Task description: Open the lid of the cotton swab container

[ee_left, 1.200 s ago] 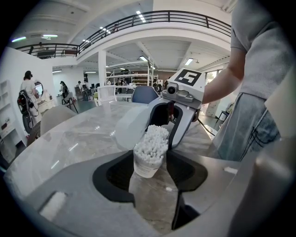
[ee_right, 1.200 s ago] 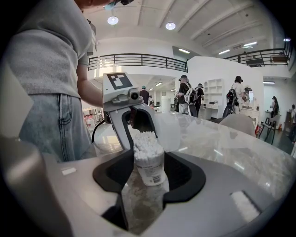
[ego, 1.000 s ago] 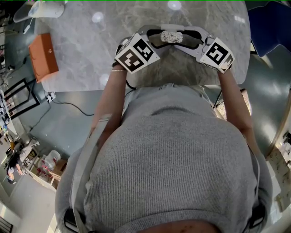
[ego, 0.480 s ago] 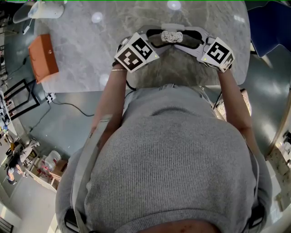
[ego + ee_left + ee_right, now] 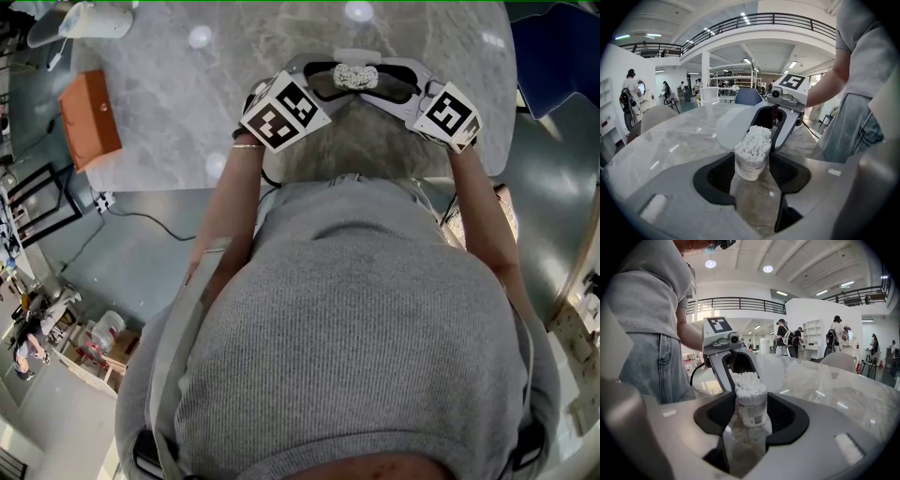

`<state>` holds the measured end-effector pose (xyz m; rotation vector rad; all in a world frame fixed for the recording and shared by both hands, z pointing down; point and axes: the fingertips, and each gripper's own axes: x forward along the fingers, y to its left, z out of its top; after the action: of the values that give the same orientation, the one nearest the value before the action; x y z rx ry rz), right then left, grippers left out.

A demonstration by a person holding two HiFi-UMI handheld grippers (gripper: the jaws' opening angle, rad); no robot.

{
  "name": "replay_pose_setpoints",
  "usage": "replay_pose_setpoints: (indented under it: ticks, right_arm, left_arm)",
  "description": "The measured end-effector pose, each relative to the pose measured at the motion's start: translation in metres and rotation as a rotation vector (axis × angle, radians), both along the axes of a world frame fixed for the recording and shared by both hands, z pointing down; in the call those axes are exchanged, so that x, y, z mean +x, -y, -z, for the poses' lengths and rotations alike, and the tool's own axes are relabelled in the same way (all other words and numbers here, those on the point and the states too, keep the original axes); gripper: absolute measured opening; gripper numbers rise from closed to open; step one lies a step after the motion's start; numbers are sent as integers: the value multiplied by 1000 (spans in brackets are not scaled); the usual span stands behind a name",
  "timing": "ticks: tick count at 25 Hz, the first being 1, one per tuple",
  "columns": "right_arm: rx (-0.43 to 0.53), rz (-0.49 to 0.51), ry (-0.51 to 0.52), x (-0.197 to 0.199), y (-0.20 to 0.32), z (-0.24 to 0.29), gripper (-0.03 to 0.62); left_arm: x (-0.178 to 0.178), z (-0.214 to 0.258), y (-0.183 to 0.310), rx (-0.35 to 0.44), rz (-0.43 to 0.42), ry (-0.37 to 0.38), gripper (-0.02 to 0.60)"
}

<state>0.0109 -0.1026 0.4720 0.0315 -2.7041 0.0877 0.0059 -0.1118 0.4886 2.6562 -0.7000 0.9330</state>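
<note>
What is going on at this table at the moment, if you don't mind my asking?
A person holds the left gripper and right gripper around a cotton swab container at the marble table, one from each side. The left gripper's jaws are opening; neither pair visibly presses on the container. White swab tips show on top; whether a clear lid covers them I cannot tell.

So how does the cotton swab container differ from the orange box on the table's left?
The cotton swab container is a round tub packed with white swabs; the orange box is larger, flat and rectangular. The container stands between the jaws of the left gripper and right gripper; the box lies by the left edge, clear of both. Both rest on the marble table.
</note>
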Motion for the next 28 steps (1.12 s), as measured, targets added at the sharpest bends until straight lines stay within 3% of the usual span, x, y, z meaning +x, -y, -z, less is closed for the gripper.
replay_pose_setpoints:
  ticks: [14, 20, 28]
  right_arm:
    - [-7, -59, 14, 1, 3, -4, 225]
    - [-19, -87, 45, 8, 4, 1, 239]
    - [11, -133, 86, 18, 2, 17, 239]
  left_arm:
    - [-6, 1, -2, 5, 22, 18, 232]
    - [-14, 5, -4, 28, 85, -9, 232]
    - [-32, 19, -2, 116, 195, -59, 230]
